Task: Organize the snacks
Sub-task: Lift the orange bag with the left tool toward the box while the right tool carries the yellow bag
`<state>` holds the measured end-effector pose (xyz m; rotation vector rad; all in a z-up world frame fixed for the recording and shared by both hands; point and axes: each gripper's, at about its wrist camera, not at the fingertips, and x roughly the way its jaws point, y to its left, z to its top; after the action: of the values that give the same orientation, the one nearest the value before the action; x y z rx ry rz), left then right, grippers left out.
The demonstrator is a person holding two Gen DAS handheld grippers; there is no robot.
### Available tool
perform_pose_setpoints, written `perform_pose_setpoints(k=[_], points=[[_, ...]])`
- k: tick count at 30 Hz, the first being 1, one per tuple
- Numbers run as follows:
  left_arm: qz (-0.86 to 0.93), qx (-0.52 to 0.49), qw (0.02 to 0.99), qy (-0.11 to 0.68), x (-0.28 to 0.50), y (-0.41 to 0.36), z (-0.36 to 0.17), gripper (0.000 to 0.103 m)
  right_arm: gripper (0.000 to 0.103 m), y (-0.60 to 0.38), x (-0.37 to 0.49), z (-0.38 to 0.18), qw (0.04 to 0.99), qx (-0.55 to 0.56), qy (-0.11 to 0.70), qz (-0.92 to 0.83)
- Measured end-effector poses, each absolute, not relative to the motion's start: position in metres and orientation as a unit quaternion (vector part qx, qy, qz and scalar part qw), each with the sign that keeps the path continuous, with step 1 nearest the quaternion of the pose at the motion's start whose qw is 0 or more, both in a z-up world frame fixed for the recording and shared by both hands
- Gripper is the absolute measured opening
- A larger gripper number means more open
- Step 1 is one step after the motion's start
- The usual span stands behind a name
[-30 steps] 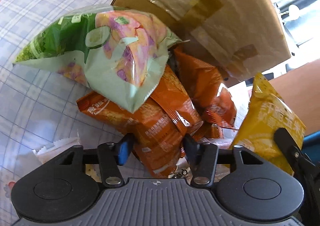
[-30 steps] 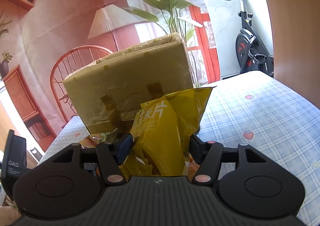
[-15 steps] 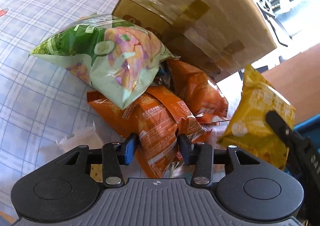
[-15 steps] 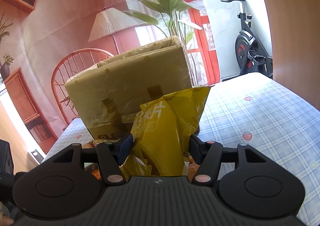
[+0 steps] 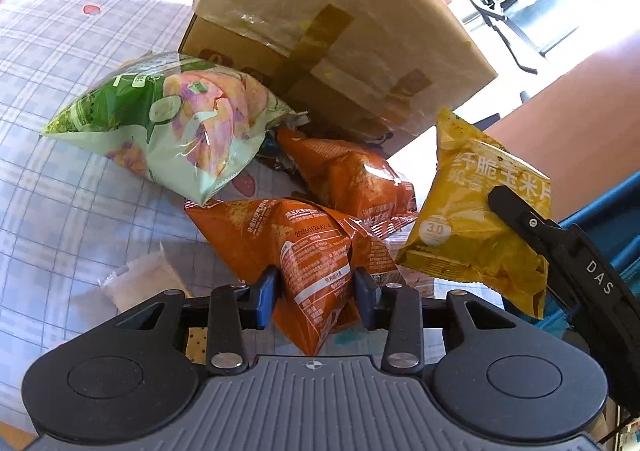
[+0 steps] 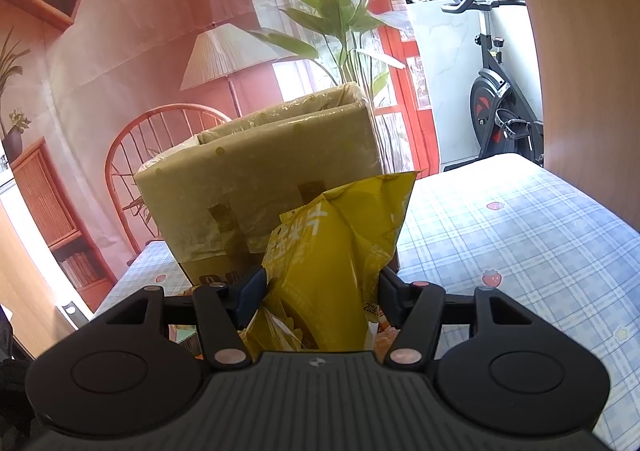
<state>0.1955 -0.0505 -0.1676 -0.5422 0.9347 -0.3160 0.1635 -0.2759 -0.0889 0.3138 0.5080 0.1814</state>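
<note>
Checked cloth (image 5: 60, 179) in pale blue and white, printed with small strawberries, covers the worktop in both views. A tall cardboard box (image 5: 340, 31), lined with clear plastic and patched with tape, stands on it near the far edge. In front of the box lie the snacks: a green bag (image 5: 168, 123) on its side, an orange bag (image 5: 352, 175) beside it, and a small white packet (image 5: 136, 283) flat on the cloth to the left.

Left tool (image 5: 314, 291): jaws closing, both pads pressing on a second orange bag (image 5: 304, 247), which is tilted with its lower corner hanging below the tool.

Right tool (image 6: 320, 291): clamped on a yellow bag (image 6: 336, 243), held upright in front of the box and clear of the cloth. In the left view the same yellow bag (image 5: 476, 223) hangs to the right of the orange bags, with one black finger (image 5: 532, 227) of the right tool across it.

Room, seen from the right wrist: reddish wall, a floor lamp (image 6: 228, 55) with a pleated shade, a round-backed wooden chair (image 6: 160, 147) behind the box, wooden shelves (image 6: 44, 207) at left, a tall leafy plant (image 6: 340, 23) by a red-framed window, an exercise bike (image 6: 500, 91) at right. A brown panel fills the upper right corner; what it belongs to cannot be told.
</note>
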Motion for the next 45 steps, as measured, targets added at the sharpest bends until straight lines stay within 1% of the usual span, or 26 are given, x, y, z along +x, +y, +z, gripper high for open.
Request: perform_pose_setpoints(k=[7, 17, 22, 30, 35, 40, 45], points=[[-0.161, -0.257, 0.853, 0.425, 0.186, -0.044, -0.162, 0.039, 0.061, -0.275, 0.161, -0.082, 0.954, 0.153, 0.242, 0.089], [-0.184, -0.255, 0.86, 0.402, 0.176, -0.043, -0.152, 0.039, 0.06, -0.283, 0.157, -0.068, 0.962, 0.149, 0.219, 0.074], [-0.197, -0.256, 0.865, 0.384, 0.173, -0.043, -0.144, 0.039, 0.054, -0.291, 0.156, -0.062, 0.964, 0.152, 0.21, 0.059], [-0.192, -0.255, 0.871, 0.373, 0.172, -0.042, -0.143, 0.036, 0.049, -0.288, 0.163, -0.078, 0.957, 0.155, 0.233, 0.076], [-0.215, -0.231, 0.882, 0.351, 0.167, -0.052, -0.133, 0.035, 0.049, -0.287, 0.162, -0.079, 0.958, 0.154, 0.23, 0.074], [-0.208, -0.245, 0.878, 0.355, 0.171, -0.049, -0.138, 0.033, 0.049, -0.291, 0.16, -0.078, 0.959, 0.154, 0.229, 0.07], [-0.216, -0.239, 0.887, 0.332, 0.168, -0.048, -0.125, 0.033, 0.049, -0.292, 0.16, -0.077, 0.958, 0.16, 0.227, 0.069]])
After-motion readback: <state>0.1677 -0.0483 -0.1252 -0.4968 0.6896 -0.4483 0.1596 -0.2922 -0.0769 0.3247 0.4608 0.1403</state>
